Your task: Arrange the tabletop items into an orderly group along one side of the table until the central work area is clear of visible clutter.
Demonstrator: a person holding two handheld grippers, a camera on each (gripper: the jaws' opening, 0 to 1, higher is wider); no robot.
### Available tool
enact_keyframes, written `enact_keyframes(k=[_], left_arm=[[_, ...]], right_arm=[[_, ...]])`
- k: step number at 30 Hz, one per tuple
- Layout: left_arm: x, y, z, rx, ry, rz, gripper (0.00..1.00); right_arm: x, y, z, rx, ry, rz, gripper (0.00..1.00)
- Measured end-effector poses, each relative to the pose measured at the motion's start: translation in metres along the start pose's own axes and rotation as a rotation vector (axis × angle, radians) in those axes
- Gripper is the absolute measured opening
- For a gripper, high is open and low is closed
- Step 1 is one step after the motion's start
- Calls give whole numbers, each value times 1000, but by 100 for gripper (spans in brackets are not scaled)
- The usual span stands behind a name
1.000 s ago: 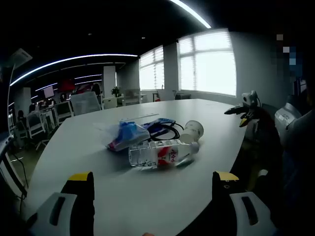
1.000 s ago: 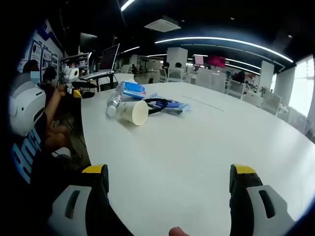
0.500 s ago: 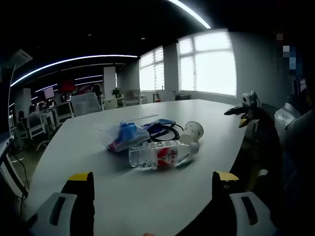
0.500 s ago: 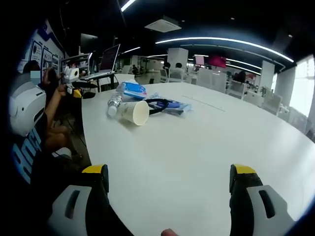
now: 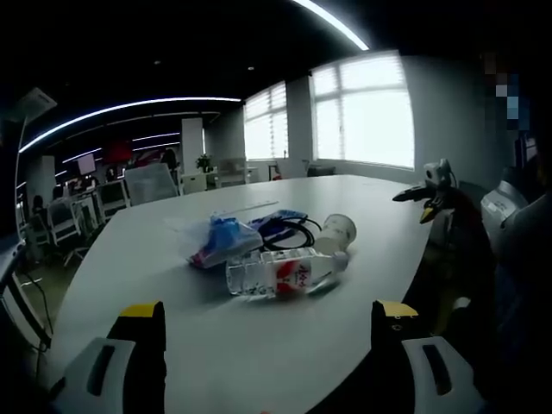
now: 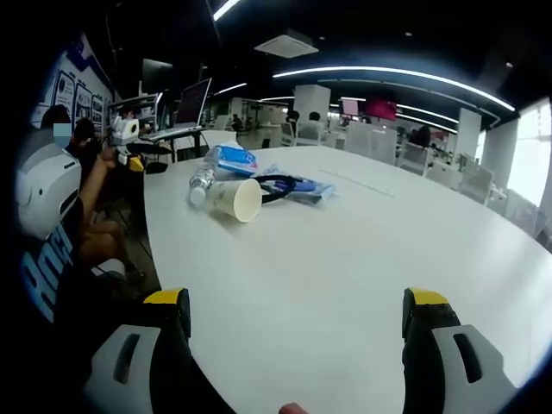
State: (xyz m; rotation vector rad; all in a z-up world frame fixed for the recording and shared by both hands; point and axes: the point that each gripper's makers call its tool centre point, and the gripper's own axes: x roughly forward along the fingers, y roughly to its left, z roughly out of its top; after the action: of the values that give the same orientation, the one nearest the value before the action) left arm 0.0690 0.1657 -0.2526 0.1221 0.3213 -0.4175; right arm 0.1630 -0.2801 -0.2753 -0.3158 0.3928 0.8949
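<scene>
A clear plastic water bottle [image 5: 282, 272] with a red label lies on its side on the white table [image 5: 172, 319]. Behind it sit a blue packet [image 5: 221, 238], a black cable [image 5: 289, 231] on a clear bag, and a paper cup [image 5: 337, 231] tipped over. My left gripper [image 5: 268, 326] is open, short of the bottle, with nothing between its jaws. In the right gripper view the cup [image 6: 233, 197], bottle [image 6: 199, 183], blue packet [image 6: 233, 158] and cable [image 6: 280, 184] cluster near the table's left edge. My right gripper [image 6: 297, 317] is open over bare table [image 6: 362, 250], well short of them.
A person [image 6: 82, 181] sits at the table's edge beside the items. Another gripper device on a stand [image 5: 431, 183] shows past the table edge. Office chairs [image 5: 148, 180] and desks stand in the background. Bright windows [image 5: 366, 116] line the far wall.
</scene>
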Motion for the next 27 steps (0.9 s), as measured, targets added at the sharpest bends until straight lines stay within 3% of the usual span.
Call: enact_keyframes(k=[27], left_arm=[[1,0,-1,6,10,-4,99]], right_arm=[[7,2,-4,1,7,18,100]])
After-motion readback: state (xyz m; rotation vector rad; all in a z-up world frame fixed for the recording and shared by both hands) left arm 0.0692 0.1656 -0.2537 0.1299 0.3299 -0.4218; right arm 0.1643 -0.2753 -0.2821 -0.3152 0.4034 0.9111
